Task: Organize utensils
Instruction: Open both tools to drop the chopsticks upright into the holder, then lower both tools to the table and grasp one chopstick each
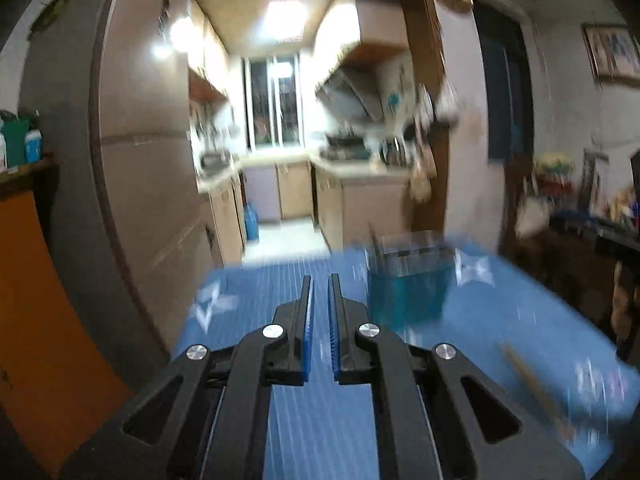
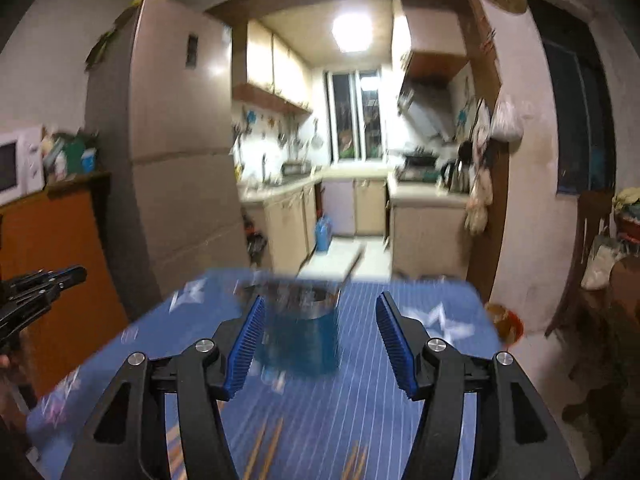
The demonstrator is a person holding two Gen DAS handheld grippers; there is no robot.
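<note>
A blue utensil holder (image 2: 300, 332) with a metal rim stands on the blue striped tablecloth (image 2: 400, 420), with a utensil handle leaning out of it. It also shows blurred in the left wrist view (image 1: 408, 280). Wooden chopsticks (image 2: 264, 448) lie on the cloth near me; one pair shows in the left wrist view (image 1: 532, 384). My right gripper (image 2: 320, 312) is open and empty, above the cloth, just behind the holder. My left gripper (image 1: 319, 284) has its jaws nearly together with nothing between them, left of the holder. It also shows at the right wrist view's left edge (image 2: 76, 274).
A tall fridge (image 2: 176, 160) stands beyond the table's far left. An orange cabinet (image 2: 52, 264) with a microwave (image 2: 16, 164) is at the left. A kitchen doorway lies straight ahead. Dark furniture (image 2: 600, 320) stands at the right of the table.
</note>
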